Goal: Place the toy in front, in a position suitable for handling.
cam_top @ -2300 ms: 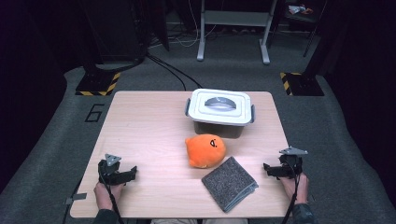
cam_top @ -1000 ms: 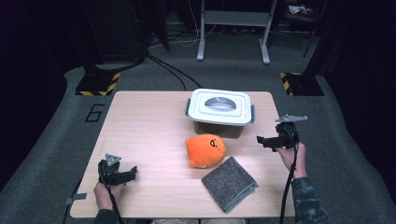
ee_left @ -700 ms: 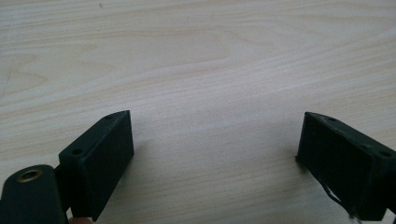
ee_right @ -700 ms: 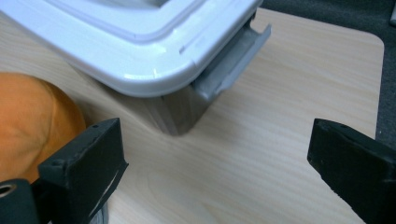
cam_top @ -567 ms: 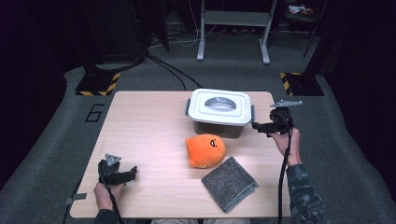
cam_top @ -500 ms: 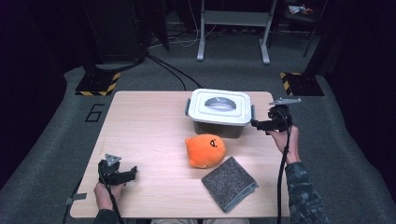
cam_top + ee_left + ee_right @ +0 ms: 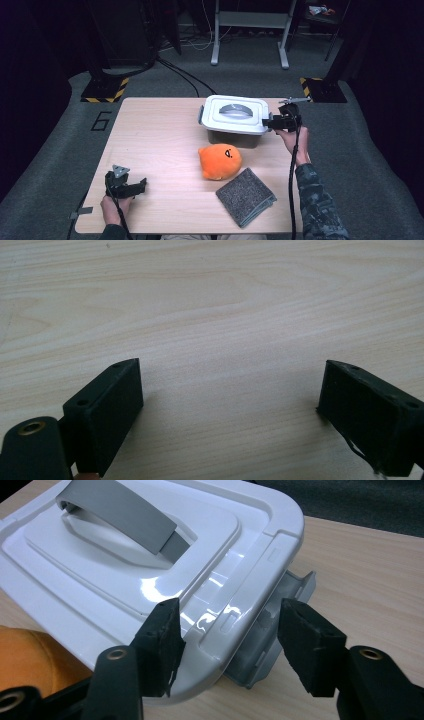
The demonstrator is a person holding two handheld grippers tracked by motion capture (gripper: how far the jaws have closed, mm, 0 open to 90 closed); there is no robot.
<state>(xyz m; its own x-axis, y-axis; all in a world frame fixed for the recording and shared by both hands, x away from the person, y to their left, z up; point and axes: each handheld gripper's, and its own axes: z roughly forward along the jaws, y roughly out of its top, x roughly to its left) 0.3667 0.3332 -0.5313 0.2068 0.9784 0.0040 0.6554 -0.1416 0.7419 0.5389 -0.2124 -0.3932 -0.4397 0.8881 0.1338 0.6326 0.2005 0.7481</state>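
Note:
A white lidded box [image 7: 234,114] with a grey handle [image 7: 120,520] stands at the back middle of the table. My right gripper [image 7: 269,121] is at its right end. In the right gripper view it [image 7: 230,645] is open, jaws astride the lid's rim and the grey latch [image 7: 282,622]. An orange plush [image 7: 220,161] lies in front of the box, and its edge [image 7: 25,655] shows by the lid's corner. My left gripper [image 7: 138,186] rests near the front left, open [image 7: 230,410] over bare wood.
A folded grey cloth [image 7: 246,196] lies near the table's front edge, right of the plush. The wooden table [image 7: 155,140] has open room on its left half. Dark floor, stands and cables surround it.
My right gripper has travelled from the table's front right up and back to the box's right end. The left gripper, plush and cloth have stayed put.

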